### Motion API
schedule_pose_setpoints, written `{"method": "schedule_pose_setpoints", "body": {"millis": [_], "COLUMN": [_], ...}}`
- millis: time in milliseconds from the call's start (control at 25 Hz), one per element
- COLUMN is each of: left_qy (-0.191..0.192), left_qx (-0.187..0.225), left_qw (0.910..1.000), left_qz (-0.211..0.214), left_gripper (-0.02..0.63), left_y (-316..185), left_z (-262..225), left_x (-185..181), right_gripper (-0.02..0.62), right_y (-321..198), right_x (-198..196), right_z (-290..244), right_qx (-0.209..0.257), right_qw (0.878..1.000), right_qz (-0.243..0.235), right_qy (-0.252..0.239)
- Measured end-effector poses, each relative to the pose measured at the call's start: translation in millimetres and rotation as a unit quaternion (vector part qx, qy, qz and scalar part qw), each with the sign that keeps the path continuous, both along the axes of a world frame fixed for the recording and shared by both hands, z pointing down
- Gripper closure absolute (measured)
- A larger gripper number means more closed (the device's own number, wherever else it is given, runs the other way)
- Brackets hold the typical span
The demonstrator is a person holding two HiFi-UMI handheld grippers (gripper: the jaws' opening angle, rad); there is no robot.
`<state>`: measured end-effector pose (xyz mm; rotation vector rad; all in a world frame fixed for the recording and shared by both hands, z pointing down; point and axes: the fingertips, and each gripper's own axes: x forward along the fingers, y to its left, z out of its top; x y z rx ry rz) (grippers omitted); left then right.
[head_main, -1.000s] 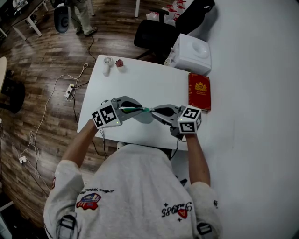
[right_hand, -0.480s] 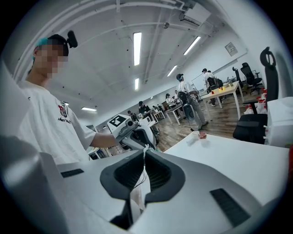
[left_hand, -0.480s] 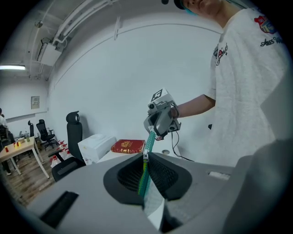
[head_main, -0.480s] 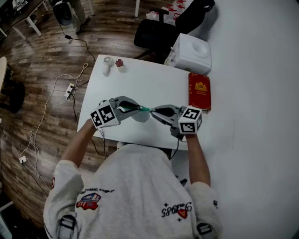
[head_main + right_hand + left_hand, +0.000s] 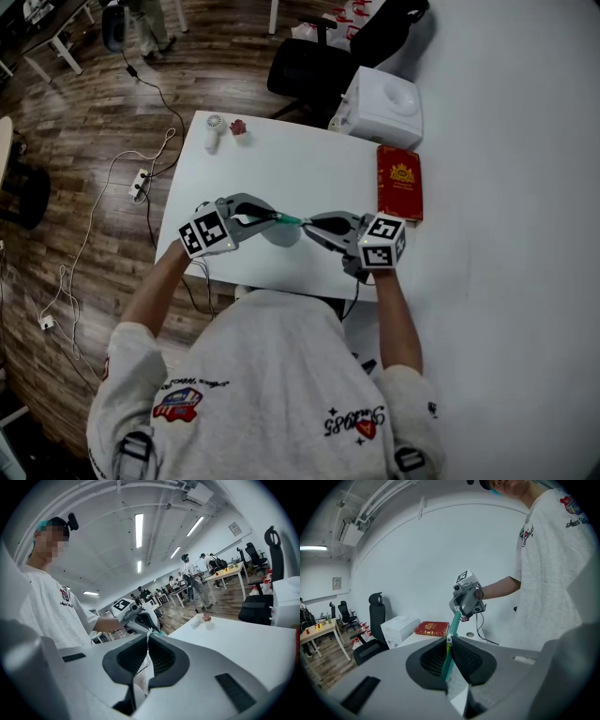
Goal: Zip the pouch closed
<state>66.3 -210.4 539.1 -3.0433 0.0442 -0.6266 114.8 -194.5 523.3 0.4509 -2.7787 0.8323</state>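
Holding the pouch (image 5: pixel 281 232) off the surface (image 5: pixel 281 169), stretched between both tongs, on the person's side of the red book (image 5: pixel 399 183) and off past its long edge toward the middle of the front rim. Pinching the teal zip strip (image 5: pixel 455 620) with the left tongs (image 5: pixel 449 645), clenched tight, apparently right at the slider. Clamping the opposite end with the right tongs (image 5: pixel 148 638), likewise clenched, on a pale tab or cord too small to name with certainty.

Running the long axis straight from one pair of tongs to the other, roughly crosswise to the red book's long side in the head view, taut and close to level. Leaving only a short stretch of teal between the two tips. Cannot tell the meshed part from the open part.

Judging the coming move as a pull along that same line: drawing the left tongs with the slider along the strip while anchoring the far end with the right, keeping the strip tight against snagging. About equally near to both hands, with the slider end on the left side.

Looks small and soft: bright teal band on top, pale, faintly patterned body sagging below, flat rather than stuffed.
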Motion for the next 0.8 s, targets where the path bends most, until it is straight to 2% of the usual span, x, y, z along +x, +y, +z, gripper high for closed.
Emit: {"method": "schedule_pose_setpoints", "body": {"millis": [800], "left_qy": [-0.010], "left_qx": [0.003], "left_qw": [0.9999], "left_qz": [0.001], "left_gripper": [0.577], "left_y": [-5.1], "left_z": [5.3], "left_x": [-4.8], "right_gripper": [0.578], "right_y": [0.1], "right_x": [-0.2], "right_z": [1.1], "right_qx": [-0.002], "right_qw": [1.000], "right_qz": [-0.002], "right_qy": [0.004]}}
